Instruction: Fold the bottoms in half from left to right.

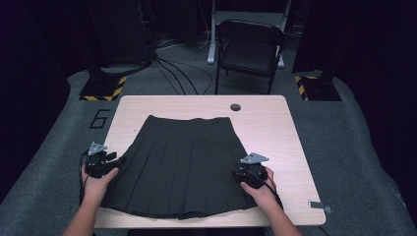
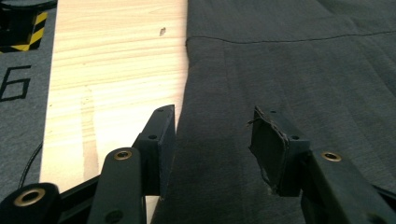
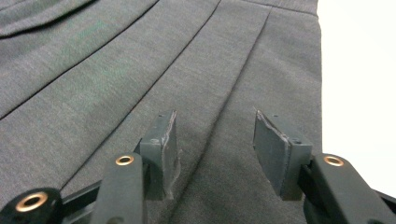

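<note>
Flanking the skirt (image 1: 179,167) side edges, left gripper (image 2: 212,144) and right gripper (image 3: 215,149) agape; bare table (image 1: 275,132) beyond

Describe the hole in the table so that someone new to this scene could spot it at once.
Start at the light wooden table, where a dark pleated skirt lies spread flat. Look past the skirt's narrow waistband toward the far edge, a little right of the middle. There sits the hole: a small dark round spot, the one round mark on the bare wood, apart from the skirt.
</note>
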Tool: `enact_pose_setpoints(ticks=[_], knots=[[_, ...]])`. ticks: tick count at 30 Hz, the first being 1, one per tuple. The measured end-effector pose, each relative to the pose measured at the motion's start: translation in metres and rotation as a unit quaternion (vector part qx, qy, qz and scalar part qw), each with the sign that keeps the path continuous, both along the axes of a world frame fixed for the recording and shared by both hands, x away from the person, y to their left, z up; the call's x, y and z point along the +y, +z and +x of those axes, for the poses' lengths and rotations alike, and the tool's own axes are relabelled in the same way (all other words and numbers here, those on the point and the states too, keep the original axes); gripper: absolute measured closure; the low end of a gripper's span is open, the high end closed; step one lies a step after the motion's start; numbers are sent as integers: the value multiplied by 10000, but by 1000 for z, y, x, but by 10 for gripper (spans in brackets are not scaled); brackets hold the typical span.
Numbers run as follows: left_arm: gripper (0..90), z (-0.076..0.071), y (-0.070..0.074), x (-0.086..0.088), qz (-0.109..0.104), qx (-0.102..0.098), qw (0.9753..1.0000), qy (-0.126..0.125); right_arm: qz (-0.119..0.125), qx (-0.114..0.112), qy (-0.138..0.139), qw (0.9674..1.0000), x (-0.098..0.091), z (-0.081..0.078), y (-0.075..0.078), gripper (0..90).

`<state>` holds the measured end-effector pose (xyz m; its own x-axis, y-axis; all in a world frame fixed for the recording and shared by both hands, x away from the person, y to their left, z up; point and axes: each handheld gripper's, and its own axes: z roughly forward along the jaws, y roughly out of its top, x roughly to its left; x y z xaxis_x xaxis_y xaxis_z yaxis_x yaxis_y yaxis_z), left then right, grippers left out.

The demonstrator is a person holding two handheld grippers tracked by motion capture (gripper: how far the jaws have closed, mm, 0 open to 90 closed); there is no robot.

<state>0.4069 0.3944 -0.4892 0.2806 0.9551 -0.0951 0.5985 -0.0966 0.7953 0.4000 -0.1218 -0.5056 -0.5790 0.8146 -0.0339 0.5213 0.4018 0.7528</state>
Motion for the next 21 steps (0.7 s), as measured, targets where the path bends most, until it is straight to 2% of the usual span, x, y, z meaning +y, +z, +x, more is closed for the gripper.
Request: enact_pose_setpoints(ticks=[5,6,10,11,13,14,16,17,19,21], knots=[[516,0,0,7,-13,1,10000,93,133,45,16,9999,-2,0,1,532],[517,0,0,9,1,42,9999,109,160,82,86,9998,-2,1,1,535],[513,0,-3,17,-35,98,9997,241,104,102,68,9999,-3,1,0,539],[510,1,-5,18,-22,54,9996,272,130,108,57,9998,-3,2,0,539],[502,1,-6,22,-3,125,9996,254,126,108,46,9999,-3,2,-1,539],[499,2,-8,22,-12,77,9996,286,110,127,44,9998,-3,2,0,539],[496,2,-9,24,44,198,9995,236,144,154,5,9998,-3,1,-1,539],[493,3,-11,24,-4,173,9995,270,156,177,-10,9997,-3,1,-1,539],[487,4,-12,24,59,269,9995,181,148,183,2,9997,-3,1,-2,537],[476,6,-16,21,36,239,9996,150,165,156,-27,9997,-3,2,-3,535]])
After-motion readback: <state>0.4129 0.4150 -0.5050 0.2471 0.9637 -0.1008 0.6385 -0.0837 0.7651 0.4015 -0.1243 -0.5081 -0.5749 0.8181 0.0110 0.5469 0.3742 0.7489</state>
